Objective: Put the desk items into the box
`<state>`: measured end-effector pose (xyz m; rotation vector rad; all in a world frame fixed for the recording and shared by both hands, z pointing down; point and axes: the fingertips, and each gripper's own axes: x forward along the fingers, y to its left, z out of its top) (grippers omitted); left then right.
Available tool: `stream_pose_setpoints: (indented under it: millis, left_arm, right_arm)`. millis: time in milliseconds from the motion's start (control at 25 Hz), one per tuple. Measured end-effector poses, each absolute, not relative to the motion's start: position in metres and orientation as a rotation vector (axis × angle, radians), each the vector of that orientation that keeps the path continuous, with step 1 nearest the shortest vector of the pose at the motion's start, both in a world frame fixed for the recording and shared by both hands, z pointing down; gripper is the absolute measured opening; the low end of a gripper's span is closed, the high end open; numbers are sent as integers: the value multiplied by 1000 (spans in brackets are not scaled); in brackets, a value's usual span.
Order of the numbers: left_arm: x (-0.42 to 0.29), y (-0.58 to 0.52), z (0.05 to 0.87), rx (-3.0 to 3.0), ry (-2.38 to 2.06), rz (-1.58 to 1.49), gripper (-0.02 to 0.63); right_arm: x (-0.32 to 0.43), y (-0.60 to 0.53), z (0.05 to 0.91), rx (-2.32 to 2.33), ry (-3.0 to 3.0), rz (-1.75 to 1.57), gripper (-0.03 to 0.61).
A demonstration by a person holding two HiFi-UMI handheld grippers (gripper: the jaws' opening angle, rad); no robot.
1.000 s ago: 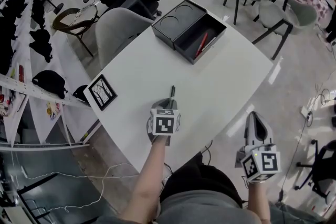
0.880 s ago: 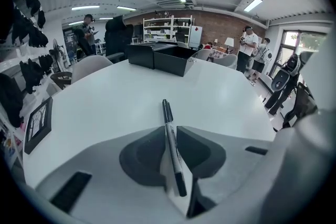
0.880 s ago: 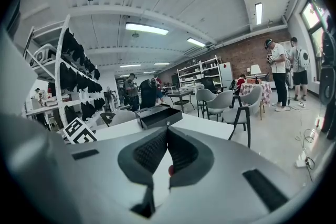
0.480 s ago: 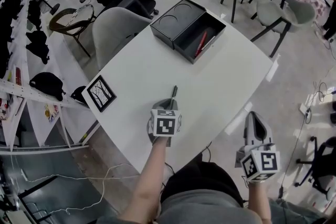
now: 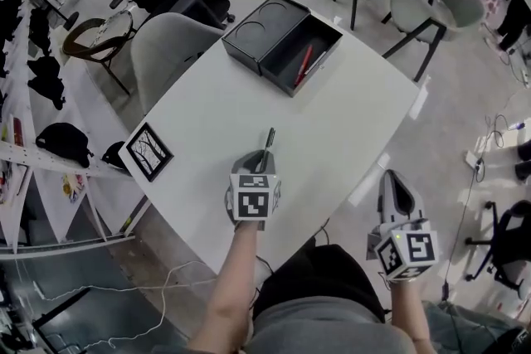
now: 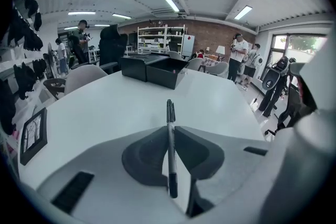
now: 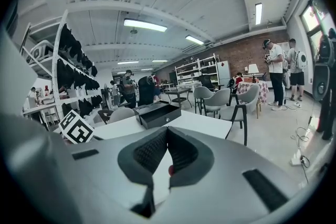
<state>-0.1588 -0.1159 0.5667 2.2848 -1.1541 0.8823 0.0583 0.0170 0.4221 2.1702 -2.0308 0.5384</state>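
Note:
My left gripper (image 5: 260,163) is over the near middle of the white table (image 5: 348,124), shut on a black pen (image 5: 268,140). In the left gripper view the pen (image 6: 169,118) is pinched between the pads and sticks out forward beyond the left gripper (image 6: 170,136). The open black box (image 5: 317,65) stands at the table's far side with a red pen (image 5: 304,65) inside and its lid (image 5: 257,33) beside it. My right gripper (image 5: 392,182) hangs off the table's near right edge. In its own view the right gripper (image 7: 167,136) is shut on nothing.
A small framed picture (image 5: 148,152) lies on the table's left corner. A grey chair (image 5: 170,46) stands against the far left edge, with more chairs (image 5: 423,8) beyond the table. Several people stand in the room behind, and a cable (image 5: 124,303) lies on the floor.
The left gripper and the pen stay at about the same spot on the table. The head view has shifted a little. The right gripper has not moved.

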Motion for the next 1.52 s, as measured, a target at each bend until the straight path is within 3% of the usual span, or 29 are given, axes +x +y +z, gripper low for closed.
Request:
stream_pose_setpoints:
  millis: [920, 1520]
  left_arm:
    - [-119, -133, 525, 2407, -1165, 752, 46]
    - [-59, -176, 494, 2369, -1320, 763, 46]
  right_arm:
    - [93, -4, 411, 2191, -2030, 472, 3]
    - [158, -74, 420, 1954, -2268, 492, 4]
